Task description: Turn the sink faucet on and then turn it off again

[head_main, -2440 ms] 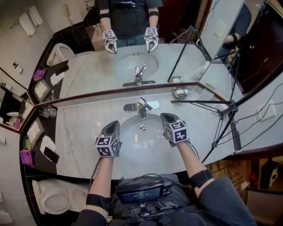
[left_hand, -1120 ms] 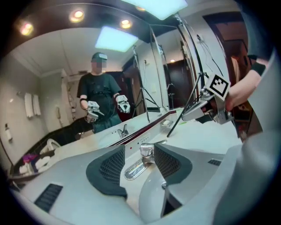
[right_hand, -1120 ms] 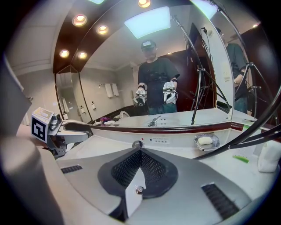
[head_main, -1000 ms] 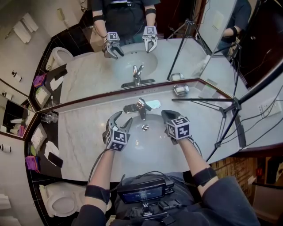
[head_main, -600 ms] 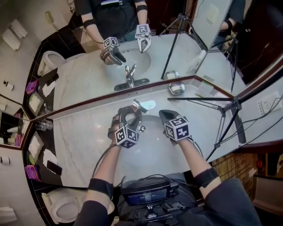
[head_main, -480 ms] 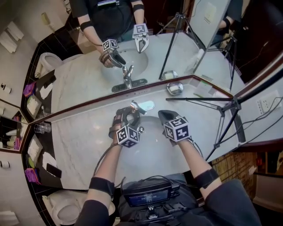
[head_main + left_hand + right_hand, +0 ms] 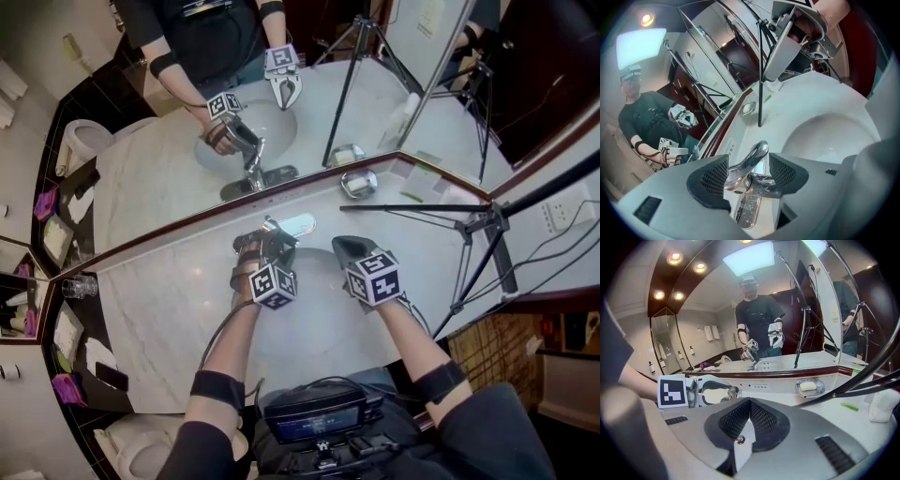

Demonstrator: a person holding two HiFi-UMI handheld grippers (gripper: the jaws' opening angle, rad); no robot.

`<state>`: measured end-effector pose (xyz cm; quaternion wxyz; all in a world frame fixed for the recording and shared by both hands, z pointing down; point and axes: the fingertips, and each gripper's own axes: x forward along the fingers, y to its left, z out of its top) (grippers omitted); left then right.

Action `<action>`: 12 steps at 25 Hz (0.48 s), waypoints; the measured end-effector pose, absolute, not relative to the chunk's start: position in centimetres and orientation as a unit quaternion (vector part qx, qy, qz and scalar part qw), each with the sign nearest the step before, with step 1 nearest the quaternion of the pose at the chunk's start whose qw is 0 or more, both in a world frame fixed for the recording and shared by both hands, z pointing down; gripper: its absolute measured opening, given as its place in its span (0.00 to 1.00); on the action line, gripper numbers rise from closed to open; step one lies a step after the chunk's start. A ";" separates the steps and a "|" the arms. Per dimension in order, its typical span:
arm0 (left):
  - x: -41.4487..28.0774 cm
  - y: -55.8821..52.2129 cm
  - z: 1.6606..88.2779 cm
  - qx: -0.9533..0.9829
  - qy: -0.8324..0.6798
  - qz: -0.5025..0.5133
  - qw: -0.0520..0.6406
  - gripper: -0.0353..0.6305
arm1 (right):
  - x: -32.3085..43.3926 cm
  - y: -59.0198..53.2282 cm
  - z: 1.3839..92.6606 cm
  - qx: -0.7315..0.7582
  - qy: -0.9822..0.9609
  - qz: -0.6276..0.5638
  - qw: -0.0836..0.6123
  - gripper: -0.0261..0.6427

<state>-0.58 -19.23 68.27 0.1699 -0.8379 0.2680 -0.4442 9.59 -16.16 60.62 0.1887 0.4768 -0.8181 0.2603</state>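
- Judged to be at the first step, turning on: no running water seen at the faucet (image 7: 281, 228), which sits at the back rim of the sink basin (image 7: 829, 136).
- Left gripper (image 7: 265, 242) right on the faucet, jaws apart and straddling the chrome lever (image 7: 750, 164); pads close on either side, not clearly pressing.
- Right gripper (image 7: 339, 246) just right of the faucet, over the basin, jaws fully together, holding nothing.
- Next, probably: closing on or nudging the lever, then lifting or swinging it gently until flowing; worth minding slick chrome slipping off the pads.
- Behind the faucet, on the backsplash, a small label plate (image 7: 761, 386), print too small to read.
- Right of the faucet, a soap dish (image 7: 358, 182) with a bar, no brand legible.
- Only black-and-white square markers on the gripper cubes, no lettering.
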 end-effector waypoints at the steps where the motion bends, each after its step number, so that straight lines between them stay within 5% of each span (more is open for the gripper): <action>1: -0.4 -19.4 68.4 -0.838 0.267 -0.444 0.170 0.46 | 9.7 -16.1 60.7 0.478 -0.817 0.262 0.189 0.07; 12: 0.7 -19.7 69.0 -0.837 0.264 -0.448 0.169 0.40 | 10.9 -15.6 61.7 0.484 -0.809 0.274 0.189 0.07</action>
